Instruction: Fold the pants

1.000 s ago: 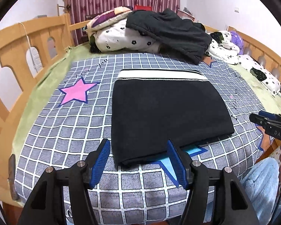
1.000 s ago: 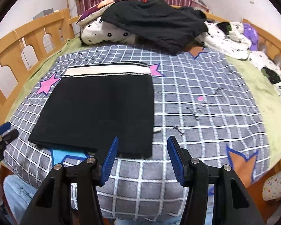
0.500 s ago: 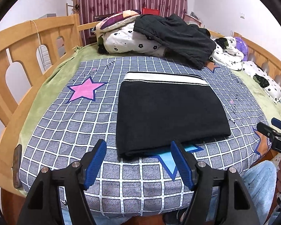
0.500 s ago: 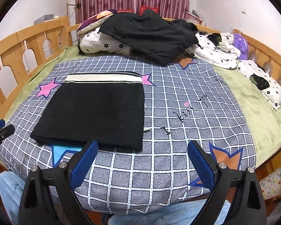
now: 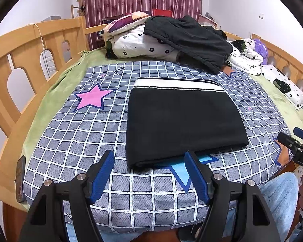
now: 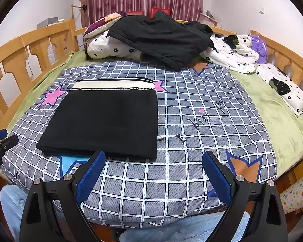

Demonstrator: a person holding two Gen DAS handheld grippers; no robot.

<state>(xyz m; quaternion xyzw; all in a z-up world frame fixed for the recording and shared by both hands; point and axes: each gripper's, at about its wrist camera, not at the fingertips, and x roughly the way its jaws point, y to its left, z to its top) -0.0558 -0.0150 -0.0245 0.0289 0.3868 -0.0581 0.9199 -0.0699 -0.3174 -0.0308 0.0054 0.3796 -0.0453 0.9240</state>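
Note:
Black pants (image 5: pixel 181 119) with a white waistband lie folded in a flat rectangle on the grey checked blanket (image 5: pixel 80 133); they also show in the right wrist view (image 6: pixel 107 119). My left gripper (image 5: pixel 149 161) is open and empty, held above the bed's near edge just short of the folded end. My right gripper (image 6: pixel 153 161) is open wide and empty, near the front edge to the right of the pants. The right gripper also shows at the right edge of the left wrist view (image 5: pixel 295 139).
A pile of pillows, quilts and a black garment (image 5: pixel 183 38) lies at the far end. Wooden rails (image 5: pixel 30 46) run along both sides. A phone (image 5: pixel 20 177) rests on the left rail. Spotted bedding (image 6: pixel 284 88) lies at the right on the green sheet.
Both grippers have pulled back from the pants toward the bed's near edge. The right gripper has opened wider. The pants have not moved.

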